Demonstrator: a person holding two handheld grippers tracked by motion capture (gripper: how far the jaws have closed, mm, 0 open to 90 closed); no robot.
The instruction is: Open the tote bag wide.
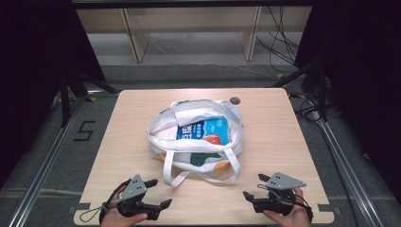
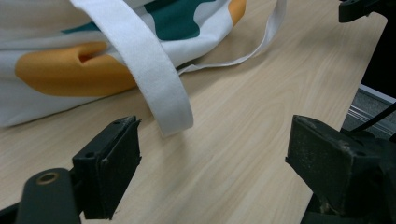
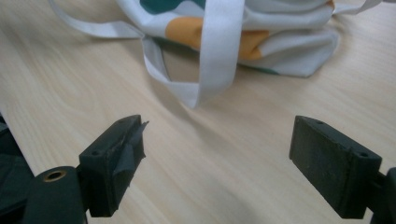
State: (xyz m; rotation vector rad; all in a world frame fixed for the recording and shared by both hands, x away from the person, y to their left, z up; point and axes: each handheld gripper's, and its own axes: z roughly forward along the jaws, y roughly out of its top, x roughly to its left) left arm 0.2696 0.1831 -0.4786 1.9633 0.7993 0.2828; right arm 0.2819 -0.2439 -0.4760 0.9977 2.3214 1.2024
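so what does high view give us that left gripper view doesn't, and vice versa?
High view alone: the open mouth of the white bag with a blue packet inside, the whole table, and both hands with the left gripper and right gripper near the front edge, fingers apart, nothing between them.
Left gripper view alone: close detail of its own black fingers open over bare wood, and the end of one strap just ahead of them.
Shared: the bag's orange and green print, its white straps, the wooden tabletop.

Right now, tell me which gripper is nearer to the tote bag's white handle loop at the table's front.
Left. The left gripper sits just below-left of the handle loop, fingers open. The right gripper lies off to the loop's right, also open, with more bare table between.
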